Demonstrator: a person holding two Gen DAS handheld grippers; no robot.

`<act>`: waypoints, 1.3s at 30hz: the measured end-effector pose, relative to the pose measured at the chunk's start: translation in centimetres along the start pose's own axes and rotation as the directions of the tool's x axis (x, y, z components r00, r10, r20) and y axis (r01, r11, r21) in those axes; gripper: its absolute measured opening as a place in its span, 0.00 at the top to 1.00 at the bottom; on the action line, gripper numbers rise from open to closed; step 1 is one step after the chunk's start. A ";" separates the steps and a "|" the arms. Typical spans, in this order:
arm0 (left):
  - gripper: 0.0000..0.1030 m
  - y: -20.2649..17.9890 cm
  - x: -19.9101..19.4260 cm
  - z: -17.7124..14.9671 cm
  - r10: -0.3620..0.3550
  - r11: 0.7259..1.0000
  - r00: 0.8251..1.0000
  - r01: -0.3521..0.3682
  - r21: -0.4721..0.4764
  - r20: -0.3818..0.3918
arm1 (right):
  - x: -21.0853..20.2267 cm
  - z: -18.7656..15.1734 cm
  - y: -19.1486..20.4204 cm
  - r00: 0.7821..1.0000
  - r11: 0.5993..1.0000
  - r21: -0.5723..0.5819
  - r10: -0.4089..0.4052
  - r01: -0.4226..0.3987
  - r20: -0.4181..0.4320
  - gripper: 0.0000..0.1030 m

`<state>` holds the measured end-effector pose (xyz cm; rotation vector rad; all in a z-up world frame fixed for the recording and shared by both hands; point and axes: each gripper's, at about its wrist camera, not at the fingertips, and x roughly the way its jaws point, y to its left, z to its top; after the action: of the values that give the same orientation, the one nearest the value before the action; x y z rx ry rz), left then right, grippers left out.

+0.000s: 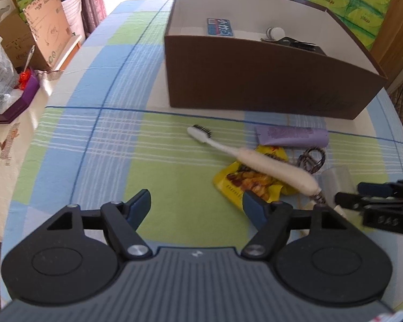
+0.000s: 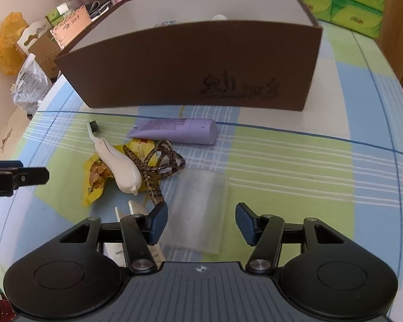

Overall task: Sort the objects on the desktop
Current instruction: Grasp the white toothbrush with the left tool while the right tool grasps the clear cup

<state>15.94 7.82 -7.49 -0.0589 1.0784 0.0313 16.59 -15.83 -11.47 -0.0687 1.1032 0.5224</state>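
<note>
My left gripper [image 1: 196, 206] and right gripper [image 2: 198, 221] both hang wide apart, holding nothing. The toothbrush [image 2: 115, 166] lies across the yellow snack packet [image 2: 94, 179], near the brown box [image 2: 201, 67].

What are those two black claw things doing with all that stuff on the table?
A person is tidying the table into the brown box. Both claws are open and hold nothing. The right gripper hovers over a clear plastic cup lying on its side, likely next to go. The left gripper hangs near the yellow snack packet. The toothbrush, purple tube and striped cord lie outside the box.
</note>
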 end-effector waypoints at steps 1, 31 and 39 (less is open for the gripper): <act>0.30 -0.3 0.3 0.3 -0.009 1.000 1.000 0.009 0.000 0.001 | 0.3 0.0 0.0 1.000 1.000 0.001 0.004 -0.004 0.000 0.49; 0.71 3.2 6.0 0.3 -0.032 0.996 0.995 0.040 0.077 -0.098 | -1.0 -1.1 -6.2 0.994 0.993 0.057 -0.105 0.106 -0.011 0.62; 0.71 3.3 5.7 -0.7 -0.008 0.981 0.997 0.022 0.192 -0.073 | -0.8 -1.1 -5.8 0.993 0.992 0.035 -0.120 0.121 -0.013 0.62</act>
<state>17.82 11.08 -12.95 0.1077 1.1483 -0.0896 17.94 -21.55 -12.50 -0.1066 1.1116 0.3946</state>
